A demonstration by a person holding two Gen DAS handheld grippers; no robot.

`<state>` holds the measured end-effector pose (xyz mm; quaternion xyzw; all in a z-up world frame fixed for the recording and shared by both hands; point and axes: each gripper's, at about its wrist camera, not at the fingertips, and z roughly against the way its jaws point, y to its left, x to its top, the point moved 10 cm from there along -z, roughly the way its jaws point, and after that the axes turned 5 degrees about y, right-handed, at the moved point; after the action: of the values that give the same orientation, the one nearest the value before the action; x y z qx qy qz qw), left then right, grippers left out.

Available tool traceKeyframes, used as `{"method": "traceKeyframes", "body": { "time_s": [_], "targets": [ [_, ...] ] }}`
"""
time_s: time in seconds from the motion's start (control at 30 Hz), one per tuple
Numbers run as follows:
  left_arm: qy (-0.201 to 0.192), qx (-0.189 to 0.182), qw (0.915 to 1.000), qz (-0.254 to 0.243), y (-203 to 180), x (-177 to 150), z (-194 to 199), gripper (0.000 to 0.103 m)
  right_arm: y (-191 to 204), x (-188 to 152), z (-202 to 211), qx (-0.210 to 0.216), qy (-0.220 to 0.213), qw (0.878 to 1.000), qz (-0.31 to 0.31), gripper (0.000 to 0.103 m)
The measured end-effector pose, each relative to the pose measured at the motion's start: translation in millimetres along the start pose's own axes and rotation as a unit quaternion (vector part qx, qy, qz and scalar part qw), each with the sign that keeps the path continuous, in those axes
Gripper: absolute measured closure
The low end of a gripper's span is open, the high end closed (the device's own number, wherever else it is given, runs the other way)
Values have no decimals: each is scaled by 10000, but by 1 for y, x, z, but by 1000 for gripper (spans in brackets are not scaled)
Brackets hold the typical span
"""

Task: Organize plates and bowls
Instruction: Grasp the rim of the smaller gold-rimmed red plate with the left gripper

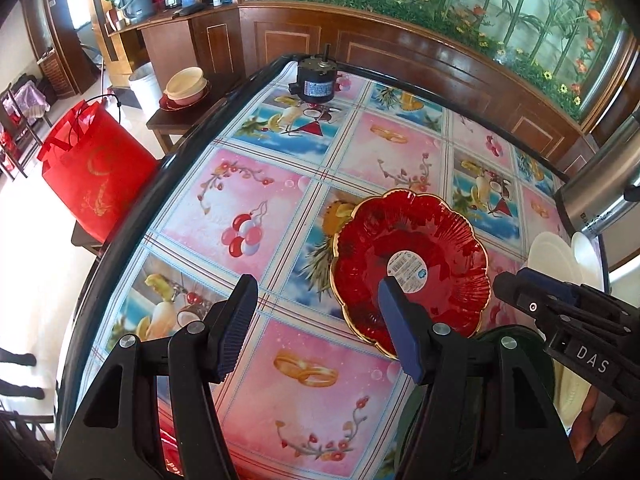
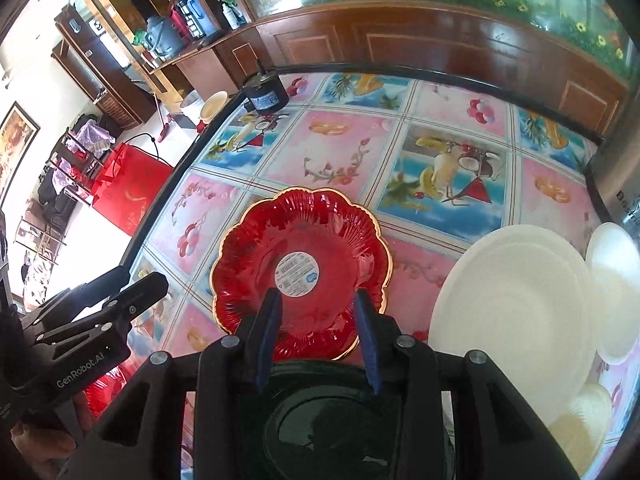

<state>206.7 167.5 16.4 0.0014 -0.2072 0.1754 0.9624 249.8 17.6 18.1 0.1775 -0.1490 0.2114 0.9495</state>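
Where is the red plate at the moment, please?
The red plate lies flat on the table, just ahead of the right tongs, with the big white plate to its right.

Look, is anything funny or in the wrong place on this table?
Yes. A black motor-like gadget sits at the table's far corner, odd among the dishes. And the red plate has a round barcode sticker on its middle.

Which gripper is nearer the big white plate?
Right. The right gripper hangs over the red plate, just beside the white plate; the left gripper is farther off, beyond the red plate.
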Motion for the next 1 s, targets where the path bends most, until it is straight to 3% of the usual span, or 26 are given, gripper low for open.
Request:
{"method": "traceKeyframes", "body": {
  "time_s": [1.0],
  "targets": [
    [426,-77,9989,202,-7,6,-50,40,-32,9,-33,-198,422,9987,-189,62]
  ]
}}
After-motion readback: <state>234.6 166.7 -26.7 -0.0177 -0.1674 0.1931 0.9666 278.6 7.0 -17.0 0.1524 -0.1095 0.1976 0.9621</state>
